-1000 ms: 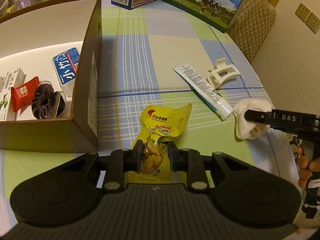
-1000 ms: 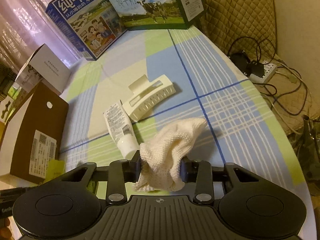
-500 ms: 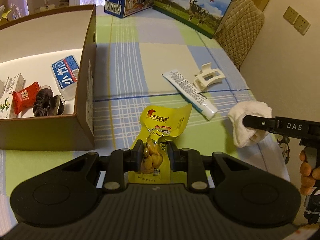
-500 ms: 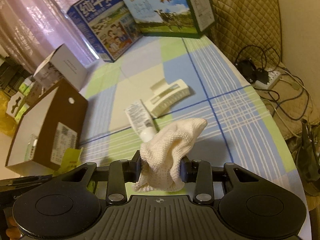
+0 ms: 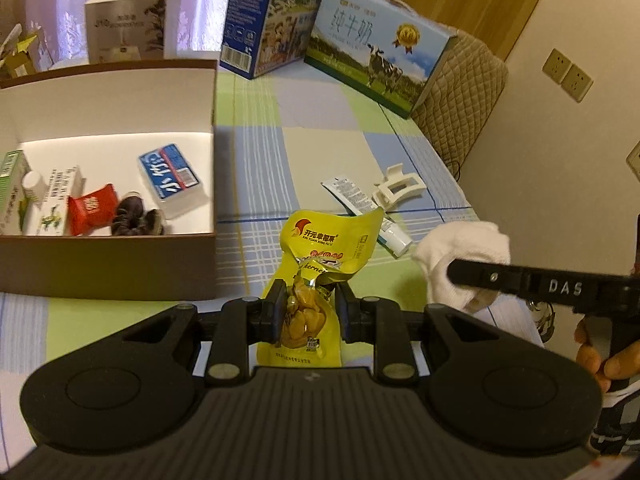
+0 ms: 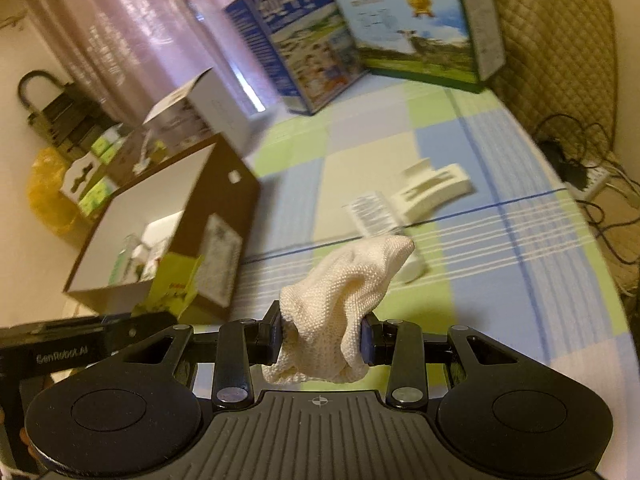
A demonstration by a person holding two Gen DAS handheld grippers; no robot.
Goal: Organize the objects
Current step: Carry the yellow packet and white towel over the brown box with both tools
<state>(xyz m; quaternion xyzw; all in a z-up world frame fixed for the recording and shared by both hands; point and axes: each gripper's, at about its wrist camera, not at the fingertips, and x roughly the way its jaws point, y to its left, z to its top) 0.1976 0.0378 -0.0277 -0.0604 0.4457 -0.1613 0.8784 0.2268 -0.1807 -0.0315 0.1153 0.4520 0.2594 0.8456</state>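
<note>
Left tongs (image 5: 308, 312) pinching yellow snack packet (image 5: 320, 268), near brown box (image 5: 112, 264) | right tongs (image 6: 322, 338) pinching white cloth (image 6: 340, 292), apparently above the bench (image 6: 360, 160) | tube (image 5: 360, 208), hair clip (image 5: 398, 190) lying far right.

Counted items on the table and in the box

Two milk cartons (image 5: 372, 48) are seen at the far edge, with one white carton (image 5: 128, 24) beside them. One brown box (image 5: 108, 264) is counted, holding about six small items. On the cloth, one tube (image 5: 360, 208) and one hair claw (image 5: 398, 190) are seen. One yellow snack packet (image 5: 320, 248) and one white cloth (image 6: 344, 296) are held.
</note>
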